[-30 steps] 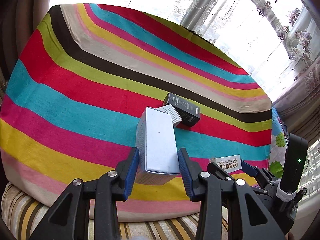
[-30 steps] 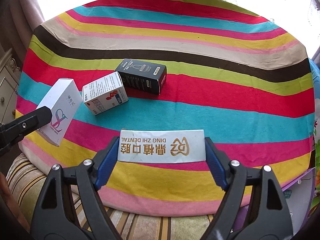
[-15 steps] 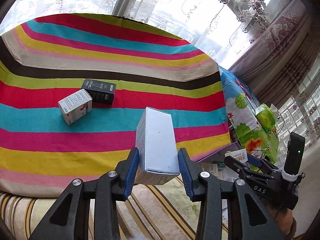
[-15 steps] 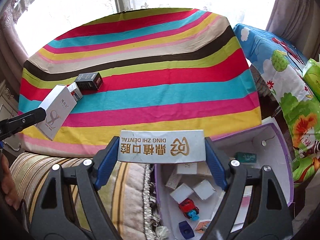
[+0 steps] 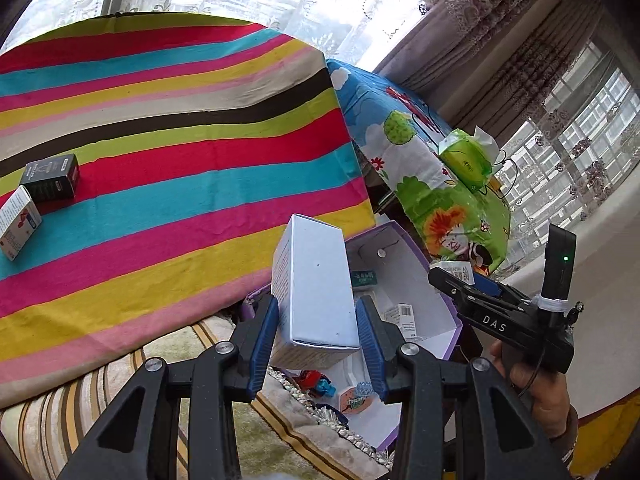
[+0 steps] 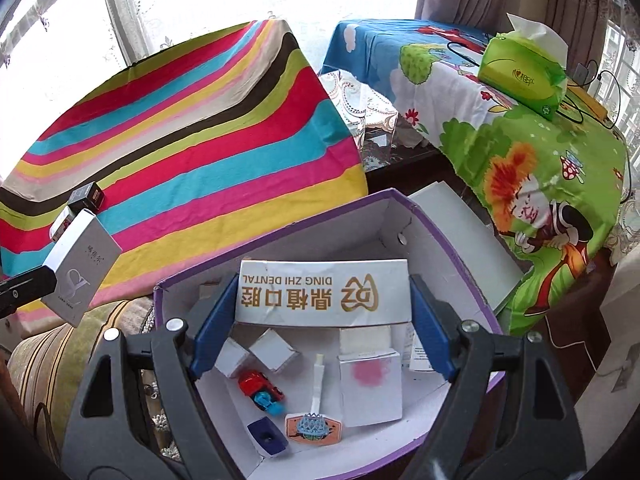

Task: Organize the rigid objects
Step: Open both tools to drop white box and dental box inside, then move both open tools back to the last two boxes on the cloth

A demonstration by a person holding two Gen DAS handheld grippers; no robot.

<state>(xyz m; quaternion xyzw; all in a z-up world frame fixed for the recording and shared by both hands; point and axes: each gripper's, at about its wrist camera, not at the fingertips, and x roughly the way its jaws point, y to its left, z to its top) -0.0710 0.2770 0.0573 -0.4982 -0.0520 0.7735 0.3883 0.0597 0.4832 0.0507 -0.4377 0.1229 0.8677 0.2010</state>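
The white box (image 5: 316, 288) sits between the blue pads of the left gripper (image 5: 316, 344), which is clenched on its two long sides near the lower end. It hangs above the near edge of the purple bin (image 5: 448, 320), not yet inside it. In the right wrist view the same box shows at the left, with a grey letter mark on its face (image 6: 80, 268).

The dental box (image 6: 324, 296), a long flat white carton with gold print, is held across its two short ends by the right gripper (image 6: 324, 312); the jaws stand wide and are closed on it. It hangs over the open bin (image 6: 440, 236), above the things that already lie inside: some small white boxes (image 6: 276, 350), a bigger carton with a pink spot (image 6: 370, 384), a red and blue toy (image 6: 262, 392) and a badge (image 6: 314, 428).

Both held things look like thin cardboard cartons, so I judge them light and stiff, but easy to dent if pressed hard. Their smooth faces may slip, and the tall white box, held only near one end, could tilt. A hold nearer its middle would be safer.

On the striped table (image 5: 180, 160) two more boxes wait: a black box (image 5: 50, 178) and, just beside it, a small white box with red print (image 5: 16, 222). They seem also light and are best taken across their narrow sides.

Beyond the bin there is a second table under a cartoon cloth (image 6: 520, 152), with a green tissue pack (image 6: 524, 76) on it.
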